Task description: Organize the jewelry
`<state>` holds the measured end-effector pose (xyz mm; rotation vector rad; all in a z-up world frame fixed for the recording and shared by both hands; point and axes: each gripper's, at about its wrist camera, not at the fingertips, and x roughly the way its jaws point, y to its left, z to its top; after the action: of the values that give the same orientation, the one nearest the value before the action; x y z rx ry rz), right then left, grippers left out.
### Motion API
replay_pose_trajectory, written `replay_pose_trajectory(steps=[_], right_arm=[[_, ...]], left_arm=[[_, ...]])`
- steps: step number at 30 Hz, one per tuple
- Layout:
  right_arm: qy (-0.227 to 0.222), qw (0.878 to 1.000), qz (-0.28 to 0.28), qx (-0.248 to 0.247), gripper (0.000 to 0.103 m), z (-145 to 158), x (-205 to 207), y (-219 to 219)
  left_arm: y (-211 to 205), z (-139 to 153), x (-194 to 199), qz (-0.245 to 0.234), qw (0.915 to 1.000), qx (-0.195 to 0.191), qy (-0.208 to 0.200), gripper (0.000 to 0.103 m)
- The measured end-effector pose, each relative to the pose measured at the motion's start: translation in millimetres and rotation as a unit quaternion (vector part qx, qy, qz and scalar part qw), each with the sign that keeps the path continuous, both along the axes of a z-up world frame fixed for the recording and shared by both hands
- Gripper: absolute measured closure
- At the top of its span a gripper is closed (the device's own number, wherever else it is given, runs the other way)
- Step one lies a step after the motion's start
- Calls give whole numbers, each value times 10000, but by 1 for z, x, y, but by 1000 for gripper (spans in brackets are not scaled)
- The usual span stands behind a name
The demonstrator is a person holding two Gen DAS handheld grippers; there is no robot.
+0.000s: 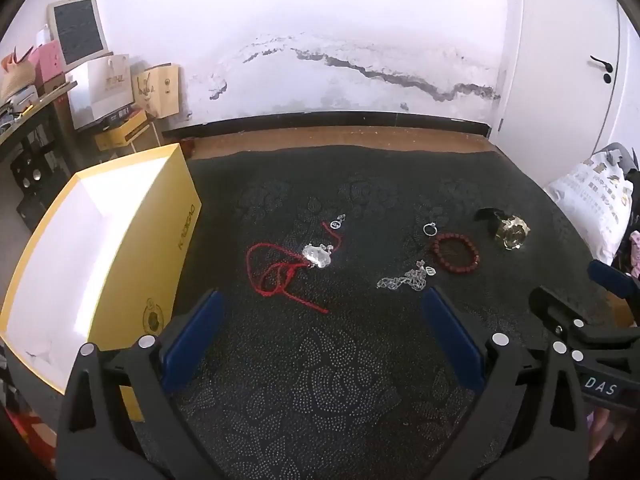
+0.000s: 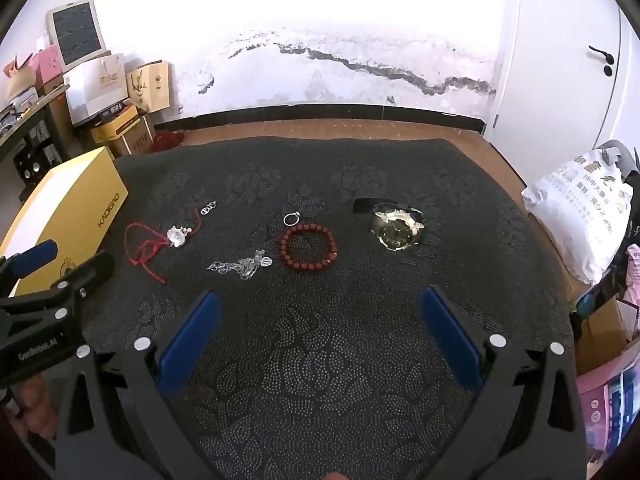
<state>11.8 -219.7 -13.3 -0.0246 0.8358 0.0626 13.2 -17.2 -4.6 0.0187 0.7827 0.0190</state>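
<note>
Nearest, both tools wide apart and empty: left gripper (image 1: pixel 322 300) hovering short of the red cord, right gripper (image 2: pixel 320 300) short of the bead bracelet, blue pads (image 2: pixel 190 334) well clear of the dark dotted cloth (image 2: pixel 320 380).

Risks, as a judgement. Just ahead, a silver chain (image 2: pixel 240 266) in a loose heap: thin links likely to slip between flat pads or snag on the textured fabric, dragging the cloth along. A red cord necklace (image 1: pixel 280 272) with a pale pendant (image 1: pixel 318 256), looped and trailing: a pinch on one strand likely to leave the pendant swinging, or to hook the small silver clasp piece (image 1: pixel 338 222) lying just beyond it. A dark red bead bracelet (image 2: pixel 308 248), round and probably elastic: apt to roll or pop out of a shallow pinch. A small silver ring (image 2: pixel 291 219) just beside the bracelet, low and flat, hard to get pads under; easily knocked away. Farther right, a gold-faced watch (image 2: pixel 396 228) on a black strap, heavier, likely to tilt if gripped by the strap end.

All pieces spread across mid-cloth, apart from one another. At far left, an open yellow box (image 1: pixel 140 240) with white interior, seemingly the destination, nothing visible inside.
</note>
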Motion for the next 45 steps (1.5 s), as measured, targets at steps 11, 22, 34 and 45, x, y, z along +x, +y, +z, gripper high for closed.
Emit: replay_pose_trajectory(steps=[11, 22, 34, 45], right_arm=[[-58, 10000, 2, -36, 6, 0, -2, 1], [-32, 10000, -7, -9, 6, 0, 0, -1], [-1, 10000, -19, -22, 6, -1, 0, -1], [-2, 10000, -19, -40, 6, -1, 0, -1]], left_arm=[[1, 5, -2, -8, 9999, -99, -104, 6], [7, 1, 1, -26, 9987, -494, 126, 6], [9, -4, 4, 95, 9989, -358, 272, 6], [8, -3, 4, 110, 9994, -223, 253, 6]])
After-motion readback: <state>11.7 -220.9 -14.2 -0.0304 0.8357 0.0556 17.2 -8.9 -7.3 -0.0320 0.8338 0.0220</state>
